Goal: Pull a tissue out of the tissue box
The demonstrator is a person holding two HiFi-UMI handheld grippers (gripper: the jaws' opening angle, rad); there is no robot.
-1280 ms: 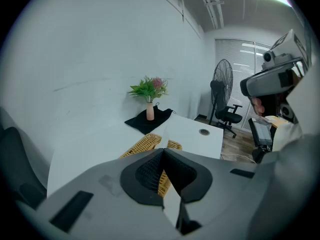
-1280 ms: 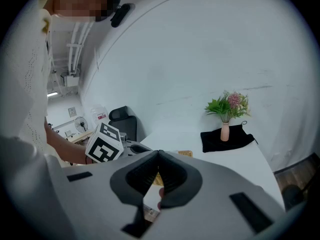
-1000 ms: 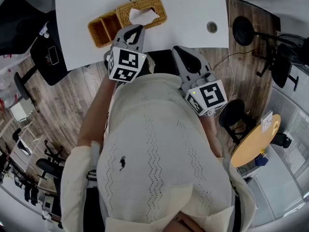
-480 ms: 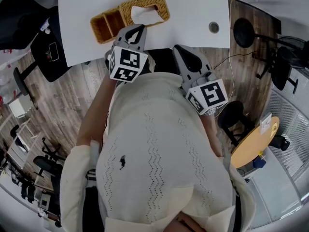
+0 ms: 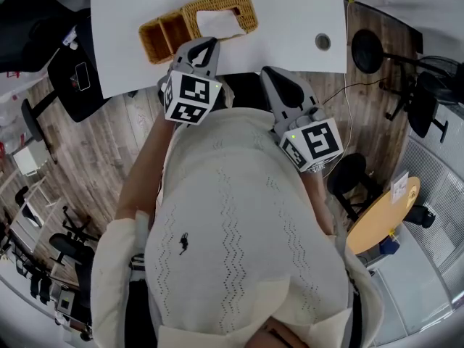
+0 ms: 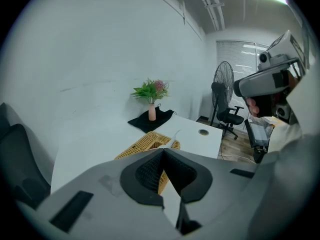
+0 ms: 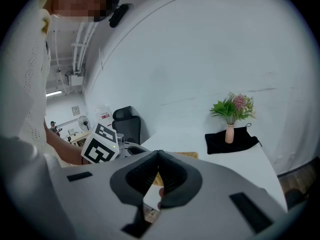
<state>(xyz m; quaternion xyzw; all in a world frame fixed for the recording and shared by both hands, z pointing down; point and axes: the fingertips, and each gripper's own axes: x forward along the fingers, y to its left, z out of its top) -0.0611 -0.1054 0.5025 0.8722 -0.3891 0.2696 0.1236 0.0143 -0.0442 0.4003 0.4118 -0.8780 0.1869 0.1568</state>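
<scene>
Tissue pokes up from the wicker tissue box on the white surface. My left gripper, jaws together and empty, hovers just short of the box, probably lined up to reach. My right gripper, also closed on nothing, hangs farther from it.

The head camera sits high above the person and faces steeply down, with the table far off at 12 o'clock and the left gripper and right gripper nearer, at 11 and 1 o'clock. Each gripper camera rides just behind its own jaws and looks along them, low and slightly down across the table, the left one close to the box, the right one further back with the left gripper at 9 o'clock. All three views share table and box; both gripper views also share the vase, central in the left, 3 o'clock in the right.
</scene>
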